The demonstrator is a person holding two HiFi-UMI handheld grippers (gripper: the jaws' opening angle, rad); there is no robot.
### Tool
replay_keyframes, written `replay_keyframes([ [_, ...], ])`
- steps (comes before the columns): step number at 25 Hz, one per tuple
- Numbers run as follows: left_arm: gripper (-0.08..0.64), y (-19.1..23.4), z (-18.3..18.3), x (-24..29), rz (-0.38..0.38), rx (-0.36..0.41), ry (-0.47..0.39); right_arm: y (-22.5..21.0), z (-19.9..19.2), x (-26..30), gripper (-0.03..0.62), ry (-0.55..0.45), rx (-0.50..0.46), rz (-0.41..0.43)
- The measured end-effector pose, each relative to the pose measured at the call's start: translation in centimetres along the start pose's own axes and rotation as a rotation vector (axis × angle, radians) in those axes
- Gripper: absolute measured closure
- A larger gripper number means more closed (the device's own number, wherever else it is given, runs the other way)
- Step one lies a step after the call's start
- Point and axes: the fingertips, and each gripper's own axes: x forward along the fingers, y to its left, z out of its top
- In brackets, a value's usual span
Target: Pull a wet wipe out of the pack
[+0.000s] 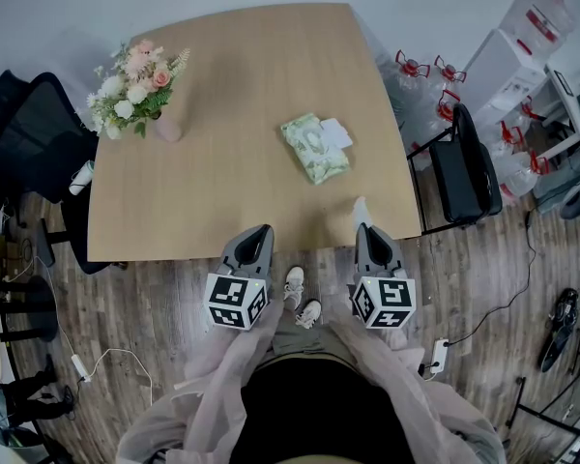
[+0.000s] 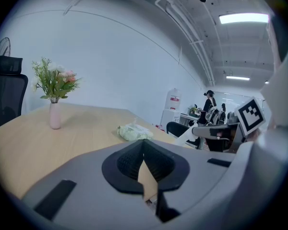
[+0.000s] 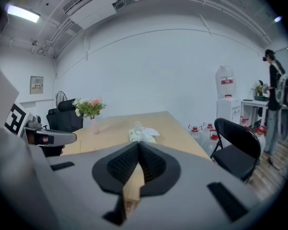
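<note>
**Head view:** soft green patterned plastic pack (image 1: 314, 150) of wet wipes flat on light wooden table (image 1: 222, 85), right of centre. Small white piece (image 1: 336, 132) at far right corner of pack; not clear whether flap or wipe. Left gripper (image 1: 263, 230) and right gripper (image 1: 362, 217) side by side over near table edge, both well apart from pack. Pink vase (image 1: 166, 127) w/ flowers far off at left, no obstacle.

**Left gripper view:** black ribbed jaws clenched together, nothing btw them. Pack (image 2: 132, 132) ahead, a bit to the right, on bare wood.

**Right gripper view:** jaws pressed together too, empty. Pack (image 3: 143, 136) almost straight ahead, w/ white piece (image 3: 136, 126) partly standing up from its top.

**Judgement:** fits both an approach before a pull and hands drawn back after one, w/ next sheet popped up. So no certain move to name.

For any pull from such a light, soft pack, probably best:
- to pin pack body w/ one gripper;
- to pinch only the raised sheet, near its base, w/ the other;
- to draw up slowly & straight, to avoid lift or slide of pack and to get one sheet only.

Risk: tear of thin wet sheet, or drag of a second one.
</note>
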Motion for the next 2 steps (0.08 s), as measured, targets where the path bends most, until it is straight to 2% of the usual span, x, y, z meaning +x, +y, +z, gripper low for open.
replay_keyframes([
  [2, 0.551, -0.02, 0.02, -0.01, 0.000, 0.001, 0.003, 0.02, 0.03, 0.01, 0.583, 0.001, 0.000, 0.001],
])
